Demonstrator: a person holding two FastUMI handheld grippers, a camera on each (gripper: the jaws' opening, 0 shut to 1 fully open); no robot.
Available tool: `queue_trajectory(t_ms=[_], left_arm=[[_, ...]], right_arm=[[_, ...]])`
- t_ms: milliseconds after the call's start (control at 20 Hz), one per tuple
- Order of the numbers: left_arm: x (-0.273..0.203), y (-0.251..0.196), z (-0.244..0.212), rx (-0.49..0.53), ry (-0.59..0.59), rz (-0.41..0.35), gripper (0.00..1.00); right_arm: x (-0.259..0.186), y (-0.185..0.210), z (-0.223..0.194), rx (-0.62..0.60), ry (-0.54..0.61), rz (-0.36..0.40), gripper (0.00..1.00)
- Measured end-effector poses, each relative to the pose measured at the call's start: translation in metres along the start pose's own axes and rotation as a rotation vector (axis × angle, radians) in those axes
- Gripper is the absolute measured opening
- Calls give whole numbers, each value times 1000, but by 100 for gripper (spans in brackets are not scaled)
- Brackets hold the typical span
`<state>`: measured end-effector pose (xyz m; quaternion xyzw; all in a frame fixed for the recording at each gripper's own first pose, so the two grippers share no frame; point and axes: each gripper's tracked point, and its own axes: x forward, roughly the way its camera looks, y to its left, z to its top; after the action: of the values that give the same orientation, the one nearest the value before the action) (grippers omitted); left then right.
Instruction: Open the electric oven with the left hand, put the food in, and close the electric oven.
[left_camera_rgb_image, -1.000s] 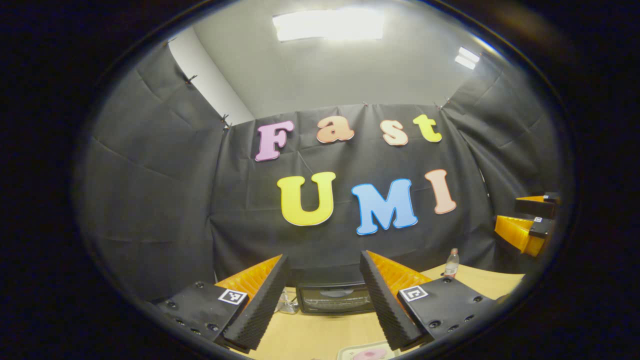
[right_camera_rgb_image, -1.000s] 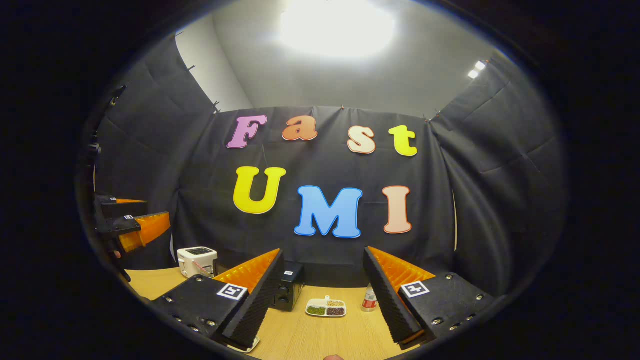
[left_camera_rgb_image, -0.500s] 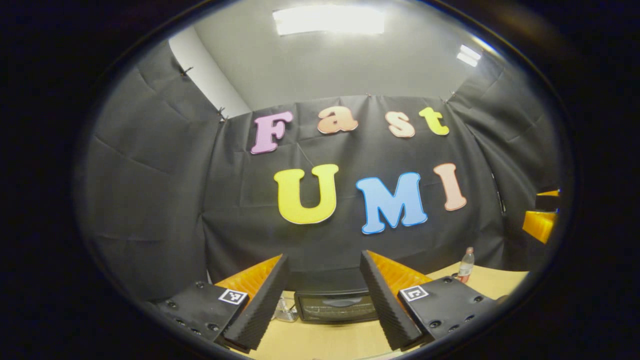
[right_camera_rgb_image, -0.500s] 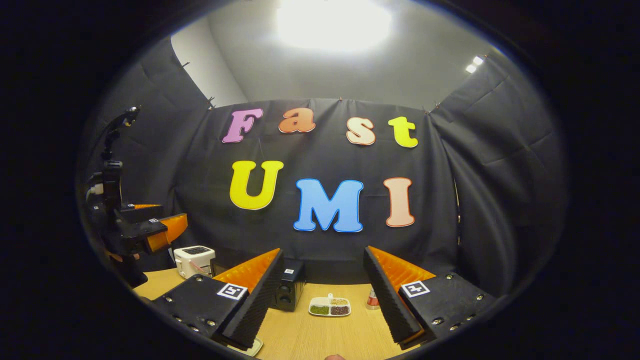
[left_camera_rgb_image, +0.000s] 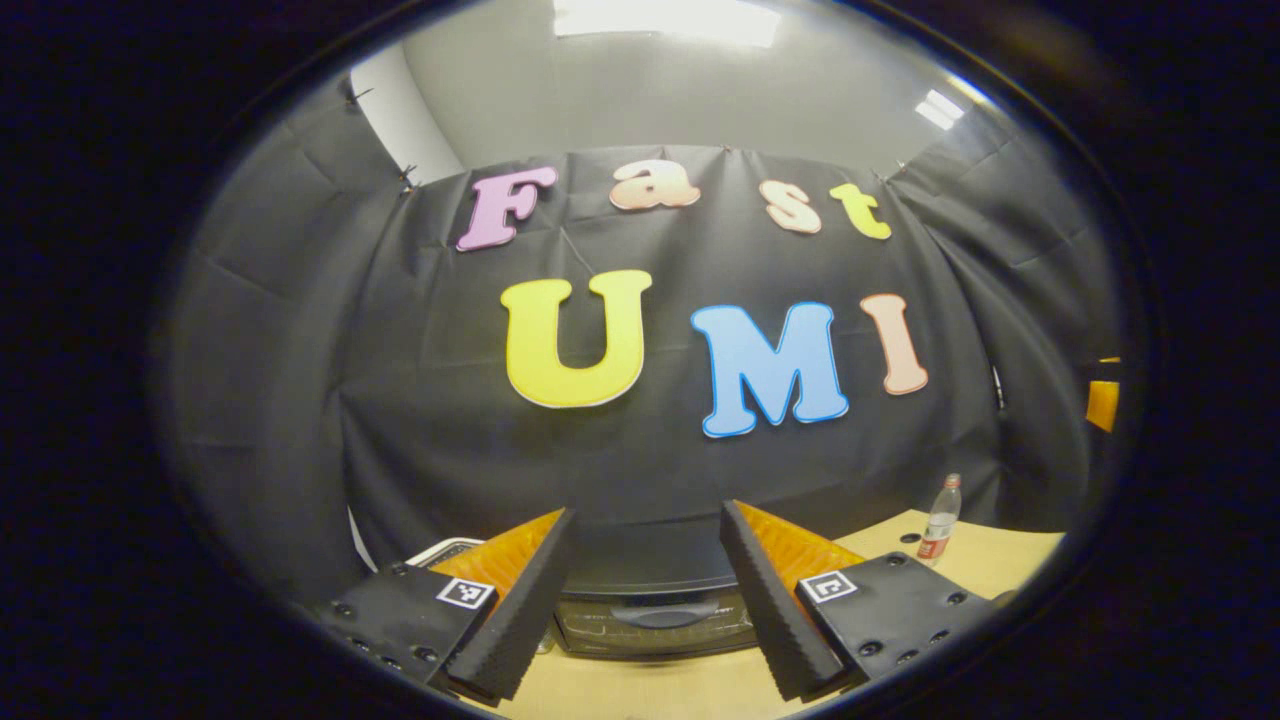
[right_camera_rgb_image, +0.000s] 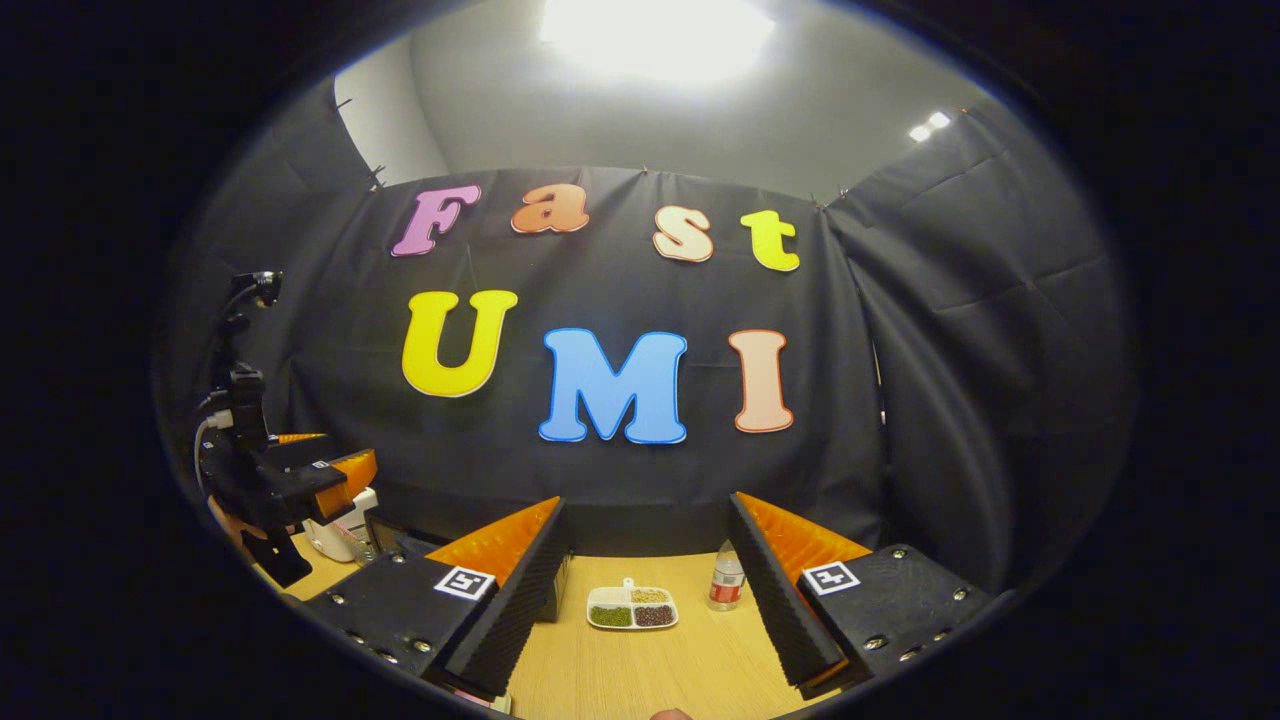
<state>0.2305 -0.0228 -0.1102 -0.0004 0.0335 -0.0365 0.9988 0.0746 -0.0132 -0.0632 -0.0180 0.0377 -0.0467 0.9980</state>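
Both claws stand open, holding nothing. Left claw (left_camera_rgb_image: 645, 600) faces the black glass-fronted electric oven (left_camera_rgb_image: 650, 600) on the pale wooden counter (left_camera_rgb_image: 985, 560), door handle lying crosswise straight ahead between its fingers; right claw (right_camera_rgb_image: 645, 600) hovers farther off.

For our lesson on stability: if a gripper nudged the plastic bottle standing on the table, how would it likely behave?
The bottle is tall, narrow and upright on the wooden table, so a push near its top would probably tip it. Its round body suggests it would then roll. It looks like thin clear plastic, so likely light; how full it is cannot be told.
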Motion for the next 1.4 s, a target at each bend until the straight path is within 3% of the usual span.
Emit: queue_trajectory(t_ms=[350, 450, 600, 700, 750, 900, 1200, 1250, 1300, 1350, 1400], left_arm=[[71, -6, -83, 48, 100, -45, 99], [88, -7, -108, 49, 141, -47, 92], [106, -10, -134, 52, 179, -39, 100], [110, -12, -148, 44, 199, -41, 100], [110, -13, -155, 37, 209, -41, 95], [114, -12, -175, 38, 235, -26, 99], [97, -13, -177, 1, 218, -3, 92], [90, -12, -181, -8, 230, 0, 92], [83, -13, -180, -14, 228, 2, 100], [75, -13, -182, -11, 237, 5, 96], [67, -13, -183, -5, 240, 9, 100]], right_arm=[[22, 4, -20, -43, 73, -47, 96], [28, 5, -25, -58, 94, -55, 96], [29, 10, -31, -69, 121, -50, 96], [30, 10, -30, -80, 124, -51, 96], [29, 10, -30, -88, 125, -51, 96], [25, 7, -33, -95, 139, -48, 96], [15, 0, -24, -106, 123, -40, 96], [12, -2, -22, -110, 118, -35, 96], [10, -3, -21, -113, 114, -28, 96], [7, -5, -19, -116, 111, -23, 96], [5, -6, -19, -117, 108, -20, 96]])
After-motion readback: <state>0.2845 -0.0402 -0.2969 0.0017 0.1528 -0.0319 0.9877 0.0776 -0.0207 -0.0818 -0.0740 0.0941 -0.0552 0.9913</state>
